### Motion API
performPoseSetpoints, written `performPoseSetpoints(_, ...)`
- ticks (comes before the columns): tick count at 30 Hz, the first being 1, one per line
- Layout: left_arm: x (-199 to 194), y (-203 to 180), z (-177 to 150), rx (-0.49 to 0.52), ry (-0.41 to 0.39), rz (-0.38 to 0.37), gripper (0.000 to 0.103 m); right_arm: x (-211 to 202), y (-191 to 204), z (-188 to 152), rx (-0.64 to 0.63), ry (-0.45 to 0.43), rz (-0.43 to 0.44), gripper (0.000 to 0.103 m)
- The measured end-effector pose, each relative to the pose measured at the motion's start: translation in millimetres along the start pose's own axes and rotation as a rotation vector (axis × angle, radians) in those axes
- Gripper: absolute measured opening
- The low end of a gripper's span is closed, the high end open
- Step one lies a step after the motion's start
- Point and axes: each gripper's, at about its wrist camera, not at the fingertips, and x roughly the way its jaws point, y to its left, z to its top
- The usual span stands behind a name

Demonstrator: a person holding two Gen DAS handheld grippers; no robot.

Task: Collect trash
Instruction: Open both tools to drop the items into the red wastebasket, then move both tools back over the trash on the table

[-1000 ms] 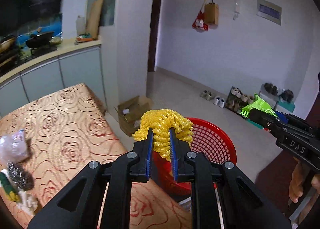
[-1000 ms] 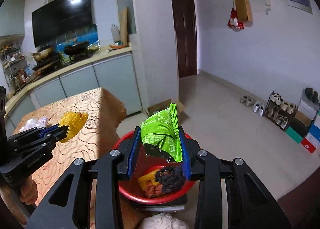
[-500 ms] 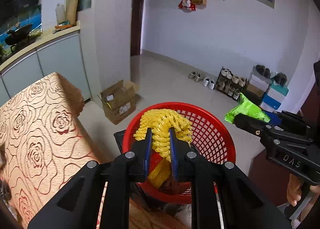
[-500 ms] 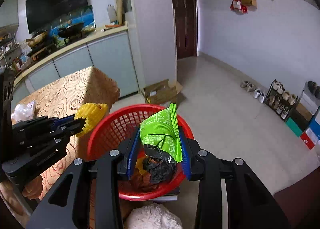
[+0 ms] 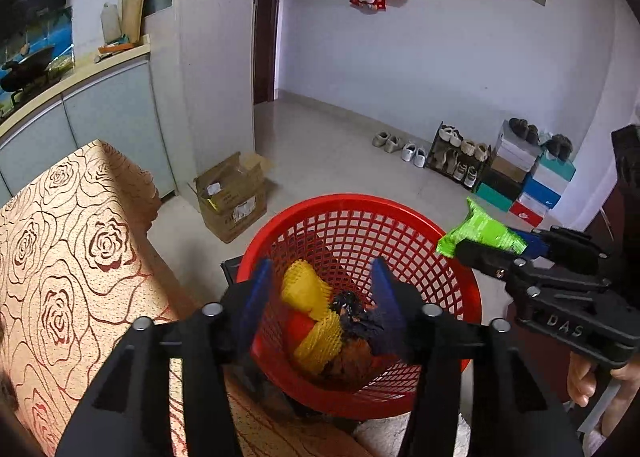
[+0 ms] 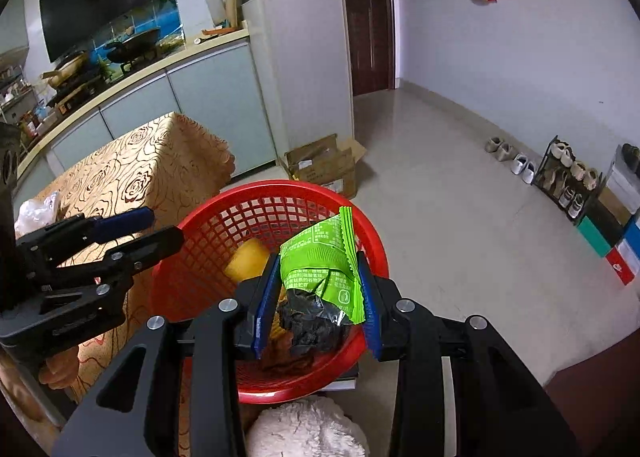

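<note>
The left gripper (image 5: 320, 293) hangs over the red basket (image 5: 400, 209) with its jaws spread wide and nothing between them; the yellow foam netting (image 5: 308, 293) lies inside the basket among dark scraps, directly under the gap, so the wide spread reads as a drop just made — a judgement from how things lie. The right gripper (image 6: 316, 297) is clamped on a green wrapper (image 6: 320, 265), held above the near right part of the basket; that placement suits a release straight down, which looks like the next step.

The left view shows the basket's contents plainly — two folds of yellow netting, a dark crumpled lump and something brownish at the bottom; it also catches the right gripper (image 5: 486, 243) from the side at the basket's right rim, the wrapper's end poking out toward the left. The right view hides most of the contents behind the wrapper and its own fingers, but it alone shows the left gripper (image 6: 160, 227) from outside, jaws clearly parted at the basket's left edge, and a clear plastic bag (image 6: 36, 213) lying on the rose-patterned table (image 6: 160, 161) at far left; that may be trash yet to collect.
</note>
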Motion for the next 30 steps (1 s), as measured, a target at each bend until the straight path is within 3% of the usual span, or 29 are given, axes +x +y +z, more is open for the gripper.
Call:
performPoseSetpoints(5, -13.7, 5.9, 1.7, -0.007, -0.036, 0.036, 0.063, 1.4, 9.5, 0.0, -0.017, 0.003, 0.014, 0.037)
performPoseSetpoints(8, -23.6, 7.6, 1.8, -0.004, -0.057, 0.059, 0.066, -0.9, 12.2, 0.5, -0.014, -0.009, 0.015, 0.048)
performPoseSetpoints(30, -92.9, 17.6, -12.3, -0.026, -0.161, 0.154, 0.069, -48.9, 28.5, 0.7, -0.016, -0.109, 0.036, 0.048)
